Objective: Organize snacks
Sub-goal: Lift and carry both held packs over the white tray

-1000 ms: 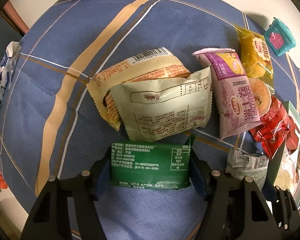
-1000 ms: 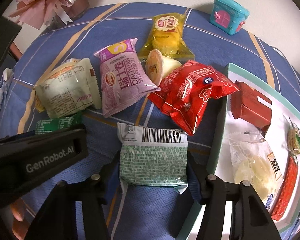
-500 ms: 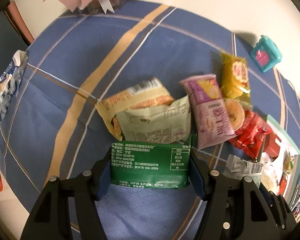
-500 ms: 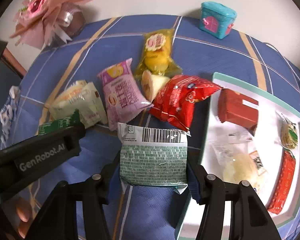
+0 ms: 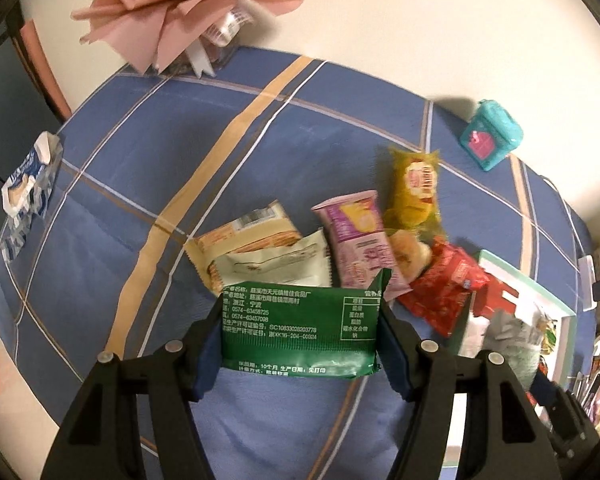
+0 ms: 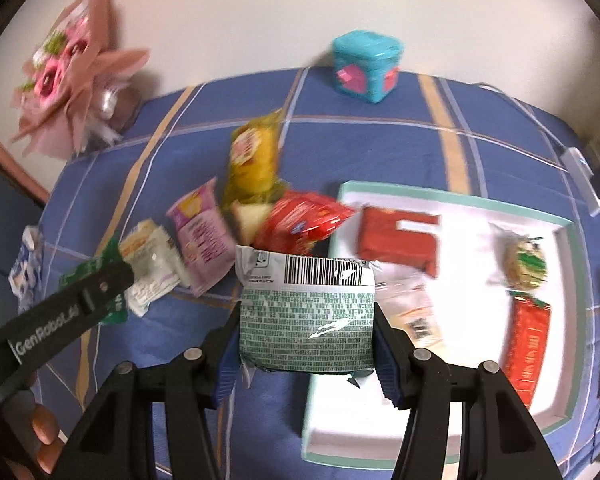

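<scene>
My left gripper (image 5: 300,344) is shut on a dark green snack packet (image 5: 300,332), held above the blue checked tablecloth. My right gripper (image 6: 306,344) is shut on a grey-green packet with a barcode (image 6: 306,316), held over the left edge of the white tray (image 6: 452,196). The tray holds a red box (image 6: 398,242), a clear packet (image 6: 412,312), a round wrapped snack (image 6: 526,264) and a red bar (image 6: 526,348). Loose on the cloth lie a beige packet (image 5: 272,266), a purple packet (image 5: 360,244), a yellow packet (image 5: 414,192) and a red packet (image 5: 444,292).
A pink bouquet (image 5: 180,12) stands at the back left by the wall. A teal toy box (image 6: 366,66) sits at the back. A blue-white packet (image 5: 28,188) lies at the table's left edge. The left gripper's body (image 6: 56,312) shows in the right wrist view.
Both grippers have risen with their packets, so the table looks farther away. The right gripper has moved right, from over the cloth to over the tray's left edge.
</scene>
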